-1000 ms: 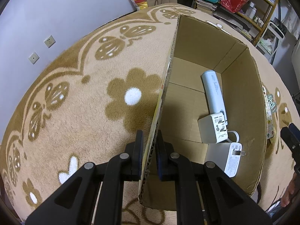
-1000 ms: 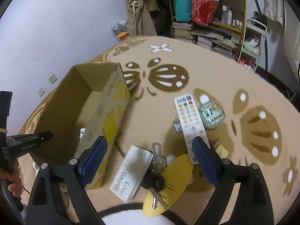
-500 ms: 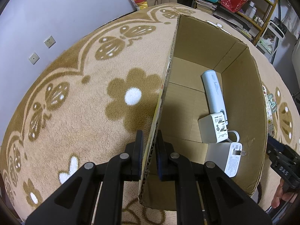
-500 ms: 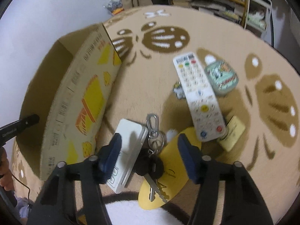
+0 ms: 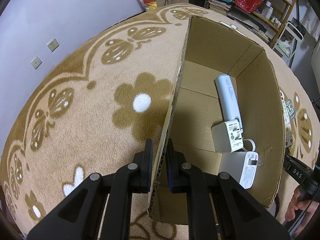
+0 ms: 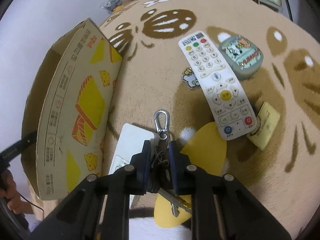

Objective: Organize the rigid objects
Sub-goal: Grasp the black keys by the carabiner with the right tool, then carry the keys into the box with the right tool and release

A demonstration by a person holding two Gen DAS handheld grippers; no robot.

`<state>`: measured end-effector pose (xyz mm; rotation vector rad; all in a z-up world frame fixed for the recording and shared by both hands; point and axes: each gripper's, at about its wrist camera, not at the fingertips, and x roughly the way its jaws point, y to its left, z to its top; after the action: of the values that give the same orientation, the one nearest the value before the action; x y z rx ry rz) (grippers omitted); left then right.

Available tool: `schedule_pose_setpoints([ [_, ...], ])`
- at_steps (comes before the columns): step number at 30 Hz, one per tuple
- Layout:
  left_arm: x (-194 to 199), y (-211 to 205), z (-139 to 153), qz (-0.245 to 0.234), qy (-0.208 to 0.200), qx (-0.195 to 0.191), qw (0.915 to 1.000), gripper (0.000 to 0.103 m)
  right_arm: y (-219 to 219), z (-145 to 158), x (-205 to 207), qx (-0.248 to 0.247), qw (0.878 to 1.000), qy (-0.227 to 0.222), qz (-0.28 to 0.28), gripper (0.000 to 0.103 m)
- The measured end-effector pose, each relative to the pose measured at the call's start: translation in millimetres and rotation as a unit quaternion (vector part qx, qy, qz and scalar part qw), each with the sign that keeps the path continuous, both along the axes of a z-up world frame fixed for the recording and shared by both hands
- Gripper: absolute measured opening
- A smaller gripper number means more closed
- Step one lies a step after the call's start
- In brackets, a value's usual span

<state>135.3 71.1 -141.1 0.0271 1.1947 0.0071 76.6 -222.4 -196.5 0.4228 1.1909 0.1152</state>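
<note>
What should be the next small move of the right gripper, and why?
Probably lift straight up: the right gripper is shut on the key bunch, which lies on the rug, and the left gripper holds the cardboard box wall.

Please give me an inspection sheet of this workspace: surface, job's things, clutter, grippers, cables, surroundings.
Surface: patterned carpet.
Job's things: box holds a power bank and two chargers; keys, remote, white card on the carpet.
Clutter: tin, yellow disc.
Grippers: left gripper shut on the box wall; right gripper shut on keys.
Cables: white loop in the box.
Surroundings: shelves, wall sockets.
</note>
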Motion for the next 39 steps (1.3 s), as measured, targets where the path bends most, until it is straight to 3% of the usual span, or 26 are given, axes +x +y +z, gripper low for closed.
schedule_pose_setpoints([
  [7,-1,1,0,0.001,0.000,-0.005,1.0000,0.012,-3,-11,0,0.026,0.999,0.007,-0.019,0.021],
  [10,-1,0,-1,0.001,0.000,-0.003,1.0000,0.012,-3,-8,0,0.018,0.999,-0.003,-0.029,0.010],
  [12,-1,0,-1,0.000,0.000,0.000,1.0000,0.012,-5,-9,3,0.003,0.999,0.000,-0.049,0.009],
  [17,-2,-1,0,0.000,0.000,0.001,1.0000,0.012,-15,-8,1,0.023,0.998,-0.004,-0.064,0.009],
  [39,-1,1,0,0.003,0.002,-0.002,1.0000,0.012,6,88,0,0.010,0.990,-0.137,-0.038,0.008],
])
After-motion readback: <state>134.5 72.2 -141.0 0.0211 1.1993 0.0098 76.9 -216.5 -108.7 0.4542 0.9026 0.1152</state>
